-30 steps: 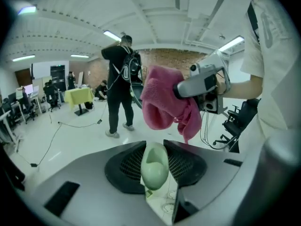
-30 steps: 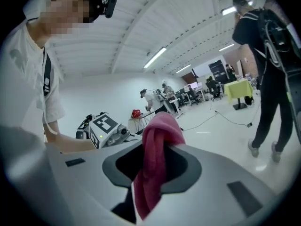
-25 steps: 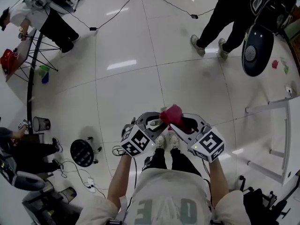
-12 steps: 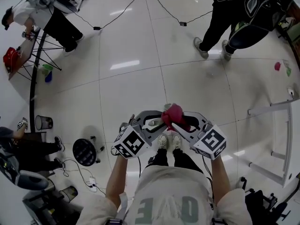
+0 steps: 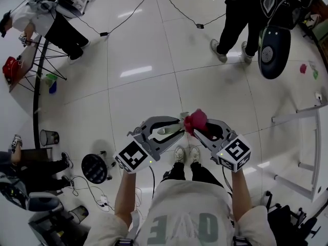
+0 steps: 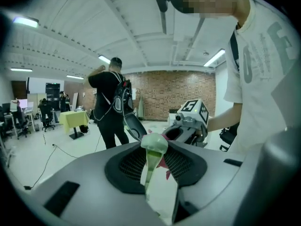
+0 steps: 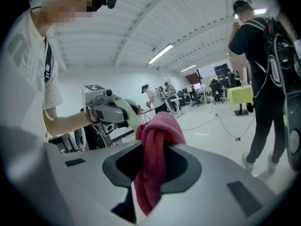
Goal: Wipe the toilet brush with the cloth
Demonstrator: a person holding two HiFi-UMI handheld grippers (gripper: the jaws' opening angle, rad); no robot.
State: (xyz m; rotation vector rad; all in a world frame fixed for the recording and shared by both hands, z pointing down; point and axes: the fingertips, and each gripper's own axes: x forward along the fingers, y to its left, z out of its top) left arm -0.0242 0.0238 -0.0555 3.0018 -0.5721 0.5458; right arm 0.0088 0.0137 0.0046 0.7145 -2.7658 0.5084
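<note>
Brush (image 5: 165, 131) | left gripper (image 5: 179, 128) jaws grip it | right gripper (image 5: 198, 130) jaws pinch cloth (image 5: 196, 120) | wrap cloth round brush, rub slowly, hold tight

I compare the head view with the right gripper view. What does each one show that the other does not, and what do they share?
Only the head view: the person's own shoes, a black waste bin, and the marker cube on the right gripper. Only the right gripper view: the ceiling with its strip light. Both: the red cloth clamped between the right gripper's fingers, and the left gripper holding the pale green toilet brush handle.
</note>
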